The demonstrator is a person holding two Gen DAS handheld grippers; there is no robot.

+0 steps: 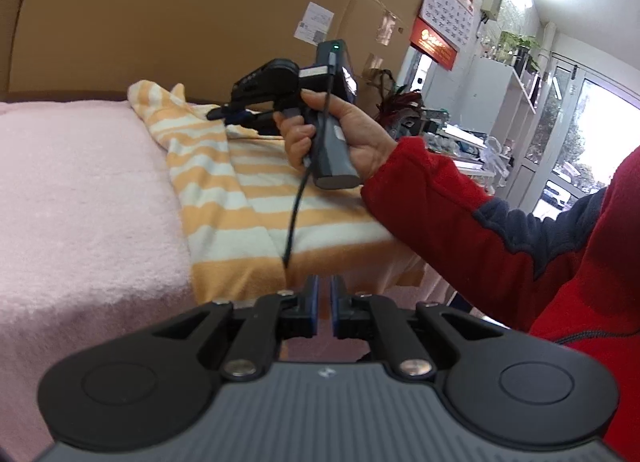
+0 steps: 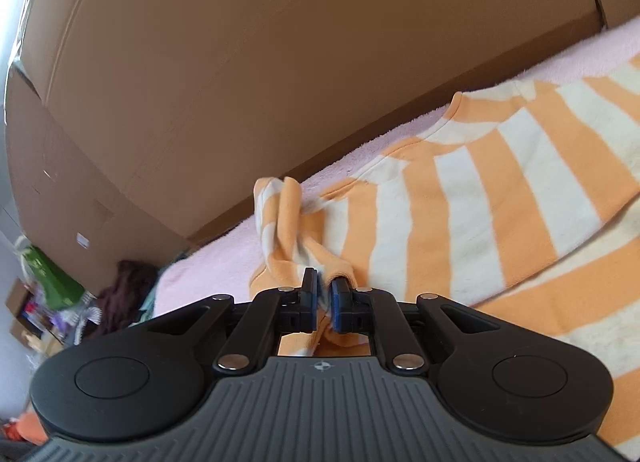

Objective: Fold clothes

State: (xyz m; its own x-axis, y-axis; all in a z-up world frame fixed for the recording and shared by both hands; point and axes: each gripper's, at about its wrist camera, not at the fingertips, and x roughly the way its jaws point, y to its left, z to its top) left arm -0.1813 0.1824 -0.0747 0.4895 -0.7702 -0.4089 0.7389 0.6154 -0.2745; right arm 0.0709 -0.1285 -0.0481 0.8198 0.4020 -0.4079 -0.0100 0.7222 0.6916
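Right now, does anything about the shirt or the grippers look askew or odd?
Only the striped shirt: its sleeve is twisted into a bunch where the right gripper pinches it. The left gripper holds nothing.

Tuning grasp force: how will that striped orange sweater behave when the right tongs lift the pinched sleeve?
Likely floppy: the striped sweater bunches and twists where the right tongs pinch it. Probably light, and its fleecy knit should grip rather than slip. Expect the rest to drag over the pink blanket.

Orange-and-white striped shirt (image 2: pixel 480 198), pale pink fleecy blanket (image 1: pixel 80 190), red sleeve (image 1: pixel 432 198), brown cardboard (image 2: pixel 240 62)
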